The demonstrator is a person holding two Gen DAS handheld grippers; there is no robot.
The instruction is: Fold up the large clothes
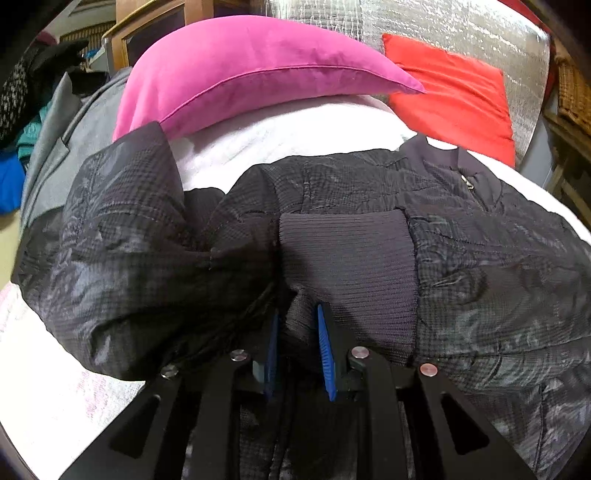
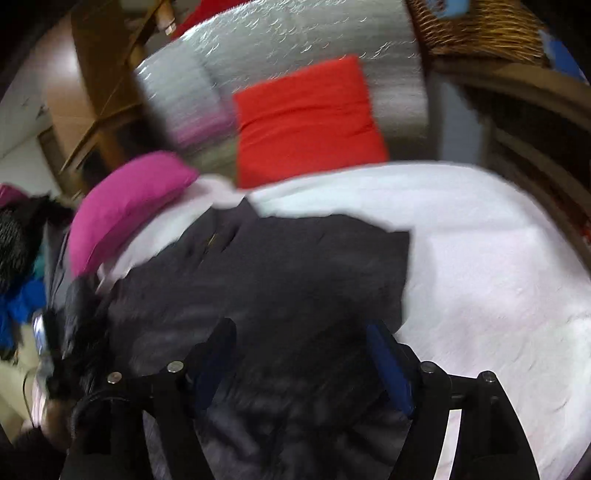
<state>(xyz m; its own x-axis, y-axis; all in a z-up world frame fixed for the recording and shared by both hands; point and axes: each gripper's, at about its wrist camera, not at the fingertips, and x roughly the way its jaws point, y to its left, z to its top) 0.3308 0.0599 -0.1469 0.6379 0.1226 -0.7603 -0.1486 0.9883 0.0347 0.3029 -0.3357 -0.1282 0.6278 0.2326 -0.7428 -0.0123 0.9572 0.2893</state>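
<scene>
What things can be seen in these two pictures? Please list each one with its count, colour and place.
jacket: one, black, spread on the white cover, its ribbed cuff lying on top
white cover: one, white, under the jacket
pink cushion: one, pink, behind the jacket, resting on the cover
red cushion: one, red, leaning on the silver backing
silver backing: one, silver, behind the cushions
wicker basket: one, brown, upper right in the right wrist view
pile of clothes: several, grey, teal, blue and black, at the far left
left gripper: one, black with blue pads, closed on the cuff fabric
right gripper: one, black with blue pads, jaws apart above the jacket; blurred
</scene>
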